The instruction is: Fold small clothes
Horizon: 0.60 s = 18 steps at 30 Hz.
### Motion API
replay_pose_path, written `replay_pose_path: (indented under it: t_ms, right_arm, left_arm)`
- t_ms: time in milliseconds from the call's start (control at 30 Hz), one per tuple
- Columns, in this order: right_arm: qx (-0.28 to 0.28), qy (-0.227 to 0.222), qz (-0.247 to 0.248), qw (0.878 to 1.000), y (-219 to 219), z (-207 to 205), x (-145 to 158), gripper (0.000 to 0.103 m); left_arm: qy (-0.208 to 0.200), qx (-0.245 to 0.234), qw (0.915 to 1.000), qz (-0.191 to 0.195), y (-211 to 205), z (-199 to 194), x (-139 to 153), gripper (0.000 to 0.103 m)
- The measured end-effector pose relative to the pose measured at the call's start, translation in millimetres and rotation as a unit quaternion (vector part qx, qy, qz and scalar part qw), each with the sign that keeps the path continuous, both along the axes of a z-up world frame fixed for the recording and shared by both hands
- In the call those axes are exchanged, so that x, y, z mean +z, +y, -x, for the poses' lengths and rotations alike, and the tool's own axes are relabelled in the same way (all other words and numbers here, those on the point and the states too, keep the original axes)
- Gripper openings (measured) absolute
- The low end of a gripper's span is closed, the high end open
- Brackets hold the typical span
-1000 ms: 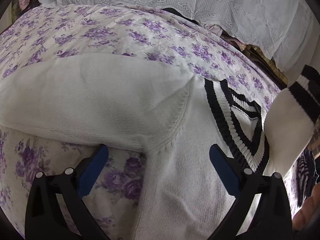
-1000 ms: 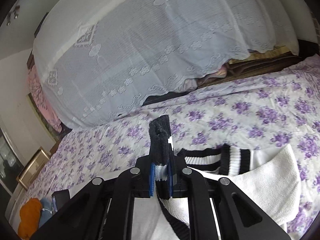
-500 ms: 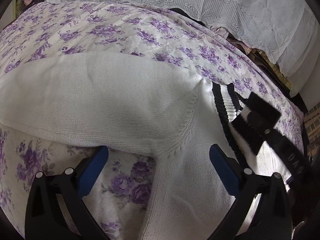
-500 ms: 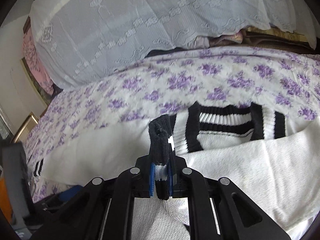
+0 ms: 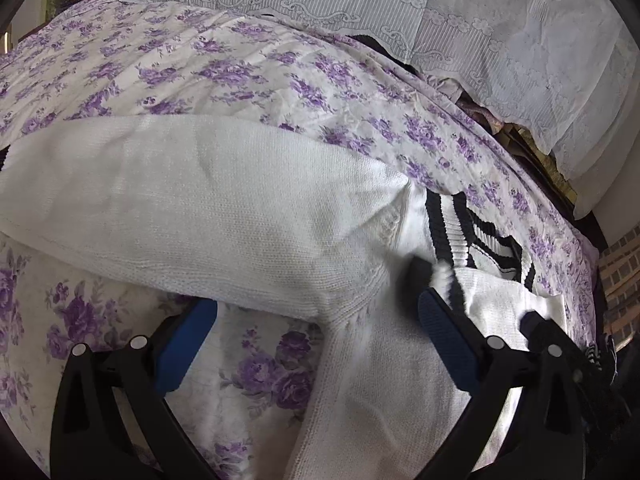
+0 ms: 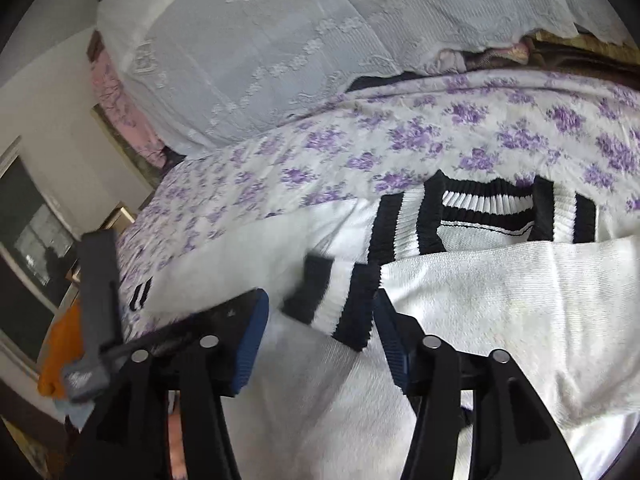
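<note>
2 grippers hung low over a white knit sweater [image 5: 224, 208] spread on a bed, and both stood released, gripping nothing. Between the parted pads of the right gripper [image 6: 320, 334] lay the black-and-white striped cuff [image 6: 340, 304] of the right sleeve [image 6: 500, 300], loose on the sweater's body, with that sleeve running off to the right of the jaws and folded across the chest. Just beyond the cuff sat the striped neckband [image 6: 480, 212], ahead of the jaws and slightly right.

The left gripper [image 5: 316, 344] straddled the seam where the left sleeve meets the body: its left pad sat over the floral bedsheet [image 5: 260, 60] under the sleeve, its right pad over the sweater's body. That sleeve lay unfolded, its long axis stretching away to the left of the jaws, its far end out of frame in this view. In the right wrist view a striped bit [image 6: 141, 294] at the far left may have been its cuff.

By my judgement the left hand was the nearer one for the remaining sleeve, which would have to come across toward the right.

No container showed. Beyond the sweater the sheet ran back to a white lace cover [image 6: 280, 40] draped over a pile.
</note>
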State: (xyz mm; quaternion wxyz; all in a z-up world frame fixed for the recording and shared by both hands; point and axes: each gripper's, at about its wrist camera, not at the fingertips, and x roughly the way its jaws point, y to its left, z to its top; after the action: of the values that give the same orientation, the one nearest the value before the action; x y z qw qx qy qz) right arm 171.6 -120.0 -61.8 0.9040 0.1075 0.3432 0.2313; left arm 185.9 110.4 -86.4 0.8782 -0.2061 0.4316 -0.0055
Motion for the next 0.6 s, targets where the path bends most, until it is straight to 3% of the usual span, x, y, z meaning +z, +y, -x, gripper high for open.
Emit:
replay_pose_path:
  t_ms: [67,133,167,200,333,400,467,600]
  right_arm:
    - [-0.036,-0.035,0.039,0.998,-13,14,7,0.055]
    - [-0.089,-0.063,0.076,0.991,-34,24,11,0.042]
    - [-0.115,-0.062,0.084,0.988,-50,25,12,0.028]
    - [-0.133,-0.055,0.082,0.986,-64,23,10,0.020]
    - [-0.212,-0.008,0.052,0.976,-130,17,-5,0.016]
    - [-0.229,0.055,0.049,0.971,-157,9,-30,0.016]
    - [-0.227,0.099,0.022,0.969,-180,3,-59,0.007]
    - [-0.232,0.091,-0.005,0.968,-191,7,-53,0.003]
  left_arm:
    - [-0.015,0.007,0.9999,-0.001,1,4,6,0.098]
    - [-0.041,0.008,0.9991,-0.003,0,9,14,0.098]
    - [-0.054,0.004,0.9985,-0.007,-4,11,18,0.099]
    - [-0.063,-0.004,0.9979,-0.013,-9,12,21,0.099]
    - [-0.075,-0.074,0.9933,-0.047,-46,8,20,0.099]
    - [-0.050,-0.113,0.9878,-0.094,-69,-1,7,0.099]
    - [-0.003,-0.124,0.9797,-0.158,-88,-14,-16,0.099]
    - [-0.009,-0.122,0.9796,-0.160,-87,-13,-14,0.099]
